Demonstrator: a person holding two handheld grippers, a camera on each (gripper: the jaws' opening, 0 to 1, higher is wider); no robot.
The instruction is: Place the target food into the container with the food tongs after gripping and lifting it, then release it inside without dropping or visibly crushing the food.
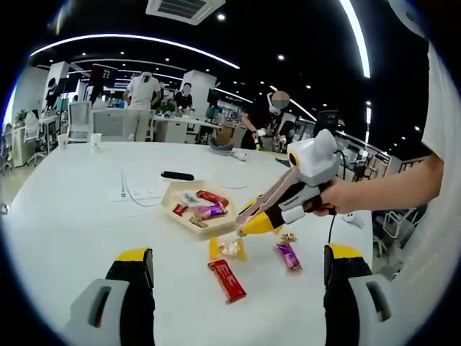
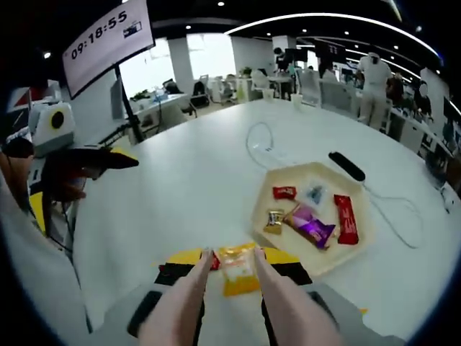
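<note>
The right gripper is seen in the right gripper view carrying pale food tongs, whose two arms run forward from the jaws. A yellow-wrapped candy is pinched between the tong tips, just short of the near edge of the cream hexagonal tray. Whether the candy is lifted clear of the white tabletop cannot be told from that view. The right jaws are pressed in against the tong arms.

In the left gripper view the right gripper is seen beyond the left jaws and to their right, held by a hand, its yellow tips at the tray corner. In that view a yellow candy lies just below those tips, a red bar lies on the tabletop nearer the left jaws, and a purple candy lies to the right.

Inside the tray, ahead and right of the right jaws, a small red packet, a red bar, a purple wrapper and a small gold piece are noted.

The left gripper has its jaws spread wide, with nothing between them.
</note>
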